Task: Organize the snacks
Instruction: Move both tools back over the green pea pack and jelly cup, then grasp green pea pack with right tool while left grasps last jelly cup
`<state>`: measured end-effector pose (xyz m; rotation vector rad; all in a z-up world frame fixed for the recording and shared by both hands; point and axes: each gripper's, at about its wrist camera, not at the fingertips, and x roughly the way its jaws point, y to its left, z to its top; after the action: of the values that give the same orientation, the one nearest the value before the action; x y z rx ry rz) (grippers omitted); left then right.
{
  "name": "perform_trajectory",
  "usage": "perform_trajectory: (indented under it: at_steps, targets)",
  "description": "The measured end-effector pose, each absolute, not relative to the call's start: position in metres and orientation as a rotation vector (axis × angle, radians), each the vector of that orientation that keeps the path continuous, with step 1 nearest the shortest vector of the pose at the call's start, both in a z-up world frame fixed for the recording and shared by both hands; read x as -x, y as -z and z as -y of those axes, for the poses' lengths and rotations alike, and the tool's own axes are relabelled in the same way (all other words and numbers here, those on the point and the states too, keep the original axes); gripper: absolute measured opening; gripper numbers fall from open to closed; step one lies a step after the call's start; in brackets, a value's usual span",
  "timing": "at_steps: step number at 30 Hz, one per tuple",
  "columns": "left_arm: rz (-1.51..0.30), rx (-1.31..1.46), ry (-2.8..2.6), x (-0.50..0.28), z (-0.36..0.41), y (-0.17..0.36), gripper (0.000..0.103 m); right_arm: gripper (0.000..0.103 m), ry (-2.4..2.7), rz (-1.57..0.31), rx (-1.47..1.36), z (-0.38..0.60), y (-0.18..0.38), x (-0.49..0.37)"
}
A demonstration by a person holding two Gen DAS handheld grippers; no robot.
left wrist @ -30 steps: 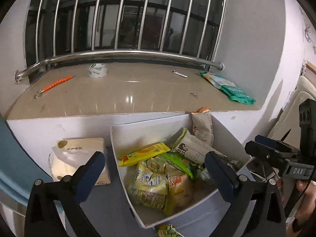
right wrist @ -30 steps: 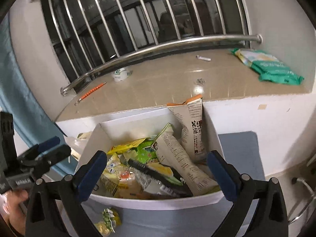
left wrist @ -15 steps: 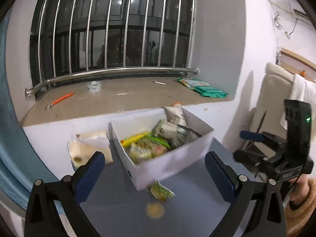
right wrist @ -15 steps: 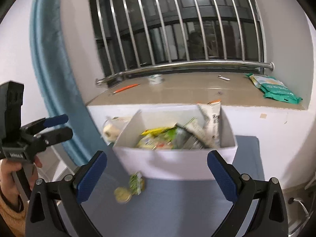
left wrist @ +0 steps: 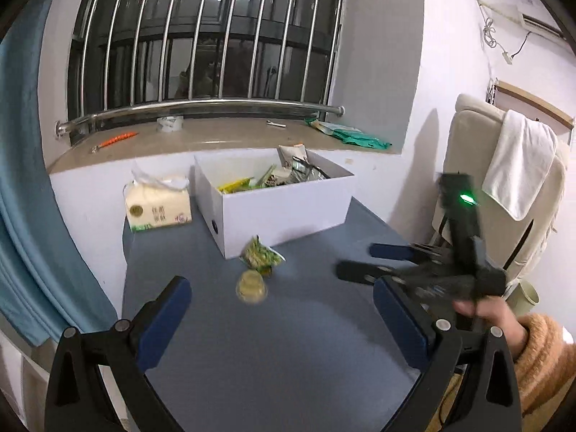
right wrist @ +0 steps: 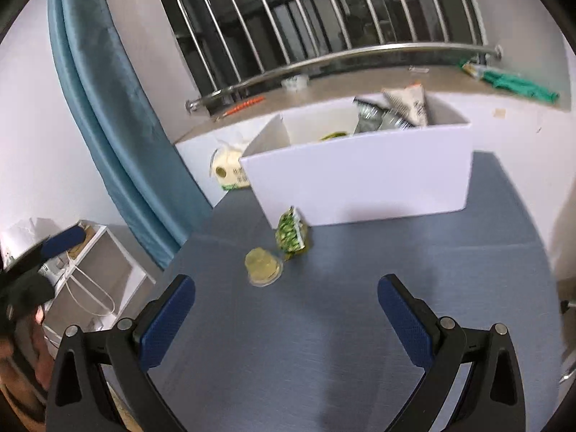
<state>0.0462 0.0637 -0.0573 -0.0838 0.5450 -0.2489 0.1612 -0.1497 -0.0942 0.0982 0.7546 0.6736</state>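
A white box (left wrist: 280, 212) full of snack packets stands at the back of the blue-grey table (left wrist: 288, 342); it also shows in the right wrist view (right wrist: 360, 180). In front of it lie a green snack packet (left wrist: 260, 256) (right wrist: 291, 234) and a small yellow jelly cup (left wrist: 251, 285) (right wrist: 264, 265). My left gripper (left wrist: 280, 316) is open and empty, well short of them. My right gripper (right wrist: 286, 320) is open and empty too, above the table's near part. The right gripper also shows at the right of the left wrist view (left wrist: 381, 264).
A pack of tissues (left wrist: 158, 206) stands left of the box. A stone windowsill (left wrist: 216, 136) with green packets (left wrist: 352, 136) runs behind, under steel bars. A blue curtain (right wrist: 108, 108) hangs left, a chair with a towel (left wrist: 518, 165) right, a white shelf (right wrist: 93, 270) lower left.
Both grippers have pulled back and up from over the box. The box now looks farther away, and the green packet and jelly cup on the table have come into view.
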Motion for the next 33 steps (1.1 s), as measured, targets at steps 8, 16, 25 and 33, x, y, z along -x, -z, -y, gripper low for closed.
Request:
perform_trajectory:
  at_steps: [8, 16, 25, 33]
  targets:
    - [-0.572, 0.108, 0.239, -0.042, -0.068, 0.071, 0.103, 0.103, -0.687, -0.853, -0.077, 0.097, 0.118, -0.215]
    - [-0.616, 0.123, 0.223, -0.049, -0.072, 0.085, 0.103, 0.091, -0.654, -0.980, -0.078, 0.056, 0.154, -0.271]
    - [-0.664, 0.153, 0.222, -0.067, -0.076, 0.101, 0.103, 0.034, -0.669, -0.953, -0.064, 0.067, 0.149, -0.267]
    - [-0.711, 0.112, 0.246, -0.123, -0.061, 0.119, 0.103, 0.034, -0.716, -0.837, -0.137, 0.132, 0.099, -0.222]
